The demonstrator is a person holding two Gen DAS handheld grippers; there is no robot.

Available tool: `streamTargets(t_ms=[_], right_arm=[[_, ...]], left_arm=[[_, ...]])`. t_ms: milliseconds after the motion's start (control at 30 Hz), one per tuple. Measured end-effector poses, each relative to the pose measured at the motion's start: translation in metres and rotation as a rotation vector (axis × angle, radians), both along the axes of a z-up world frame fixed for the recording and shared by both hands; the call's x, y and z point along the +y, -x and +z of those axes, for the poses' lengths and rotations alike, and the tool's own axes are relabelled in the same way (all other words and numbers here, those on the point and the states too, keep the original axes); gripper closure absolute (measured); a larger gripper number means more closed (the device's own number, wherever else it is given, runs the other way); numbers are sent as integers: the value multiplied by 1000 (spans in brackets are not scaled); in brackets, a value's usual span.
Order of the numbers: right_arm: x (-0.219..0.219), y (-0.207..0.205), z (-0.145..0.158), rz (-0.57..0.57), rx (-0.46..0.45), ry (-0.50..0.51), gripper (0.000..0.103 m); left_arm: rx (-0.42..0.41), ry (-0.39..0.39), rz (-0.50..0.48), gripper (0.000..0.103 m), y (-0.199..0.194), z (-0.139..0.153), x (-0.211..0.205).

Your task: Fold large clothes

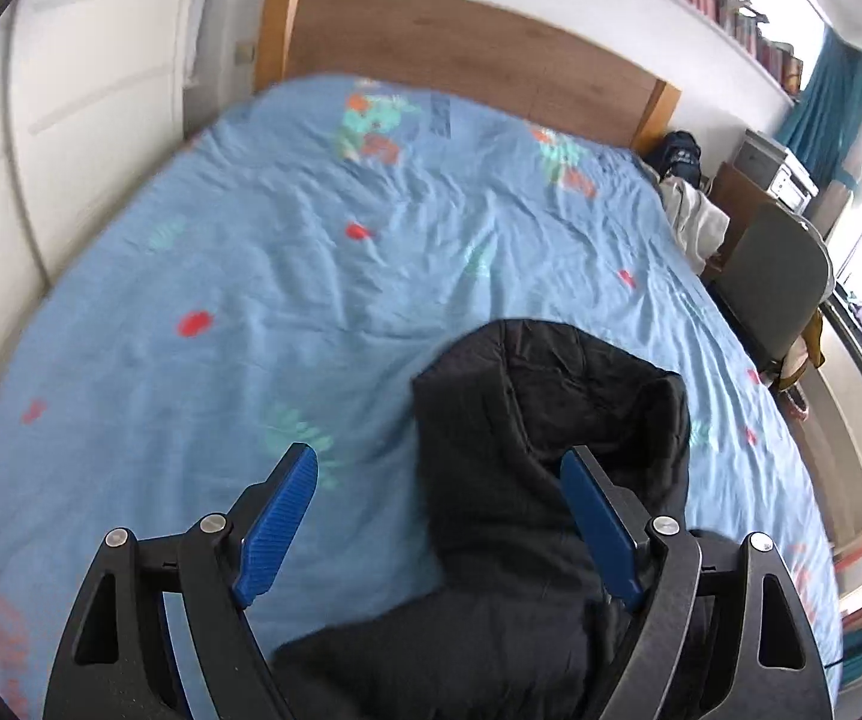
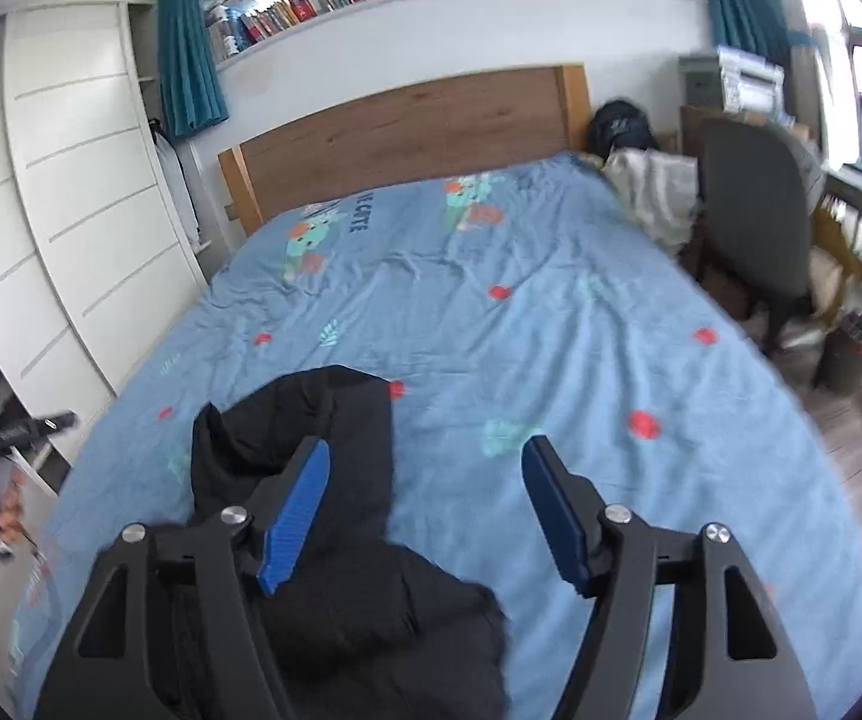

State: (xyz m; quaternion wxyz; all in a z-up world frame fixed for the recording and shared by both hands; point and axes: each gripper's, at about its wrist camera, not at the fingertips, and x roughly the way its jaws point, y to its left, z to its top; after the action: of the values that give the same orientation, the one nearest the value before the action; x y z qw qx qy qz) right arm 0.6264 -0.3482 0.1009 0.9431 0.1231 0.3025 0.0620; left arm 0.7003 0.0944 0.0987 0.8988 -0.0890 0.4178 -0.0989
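Both the left gripper [image 1: 439, 516] and right gripper [image 2: 425, 510] have matte black angular linkage arms with triangular cutouts, round silver screws, and ribbed blue finger pads [image 1: 278, 531].

A black padded jacket [image 1: 550, 480] lies crumpled at the near end of a bed covered in a light blue patterned sheet [image 1: 311, 276]. Its upper part stands bunched in soft folds toward the far side, the rest spreading flat toward the near edge.
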Motion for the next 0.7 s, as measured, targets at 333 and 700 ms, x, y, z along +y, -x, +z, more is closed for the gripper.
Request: streamTargets(t_ms=[333, 700], right_arm=[[46, -146, -89, 119, 140, -116, 33], [95, -252, -170, 143, 268, -161, 29]], left_arm=[[157, 121, 28, 21, -101, -95, -9], [269, 229, 52, 25, -158, -170, -17]])
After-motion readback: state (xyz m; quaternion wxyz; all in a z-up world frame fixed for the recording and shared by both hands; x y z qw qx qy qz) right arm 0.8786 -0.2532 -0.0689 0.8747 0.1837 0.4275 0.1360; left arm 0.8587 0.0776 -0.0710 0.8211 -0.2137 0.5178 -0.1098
